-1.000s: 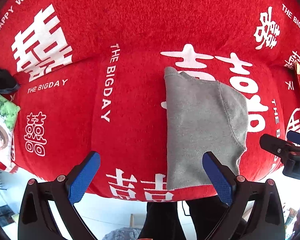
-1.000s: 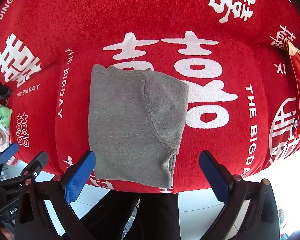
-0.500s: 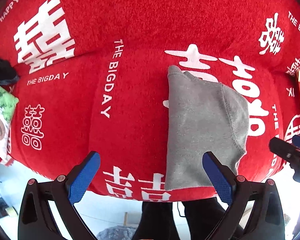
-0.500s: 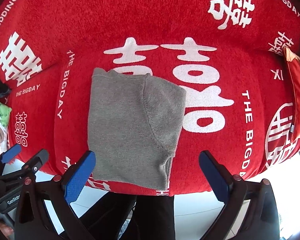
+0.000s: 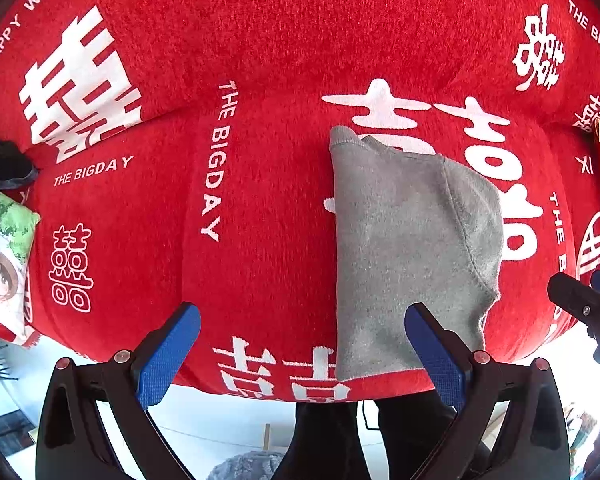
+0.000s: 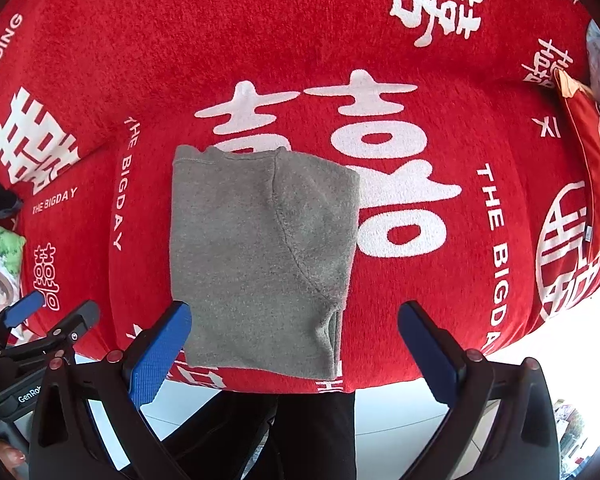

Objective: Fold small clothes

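Grey fleece garment (image 6: 260, 256) lies folded flat on a red cover (image 6: 380, 40) printed with white characters and "THE BIGDAY" text; it sits near the front edge, its lower hem close to where the cover drops off. Curved seam runs down its right half, folded layers visible at the lower right corner. Left gripper (image 5: 300, 352) is spread wide, nothing between the blue pads (image 5: 168, 352); its right finger overlaps the garment's lower right part in the left wrist view, contact unclear. Right gripper (image 6: 296, 348) is likewise spread wide and empty; its left blue pad (image 6: 160, 348) sits just at the garment's lower left corner in the right wrist view, touching or not I can't tell. Each gripper shows at the edge of the other's camera. Dark trouser legs (image 6: 300, 432) of the person stand below the cover's front edge. Green-and-white printed cushion (image 5: 4, 256) at far left, dark cloth (image 5: 4, 160) above it, red-and-orange cushion (image 6: 592, 168) at far right.
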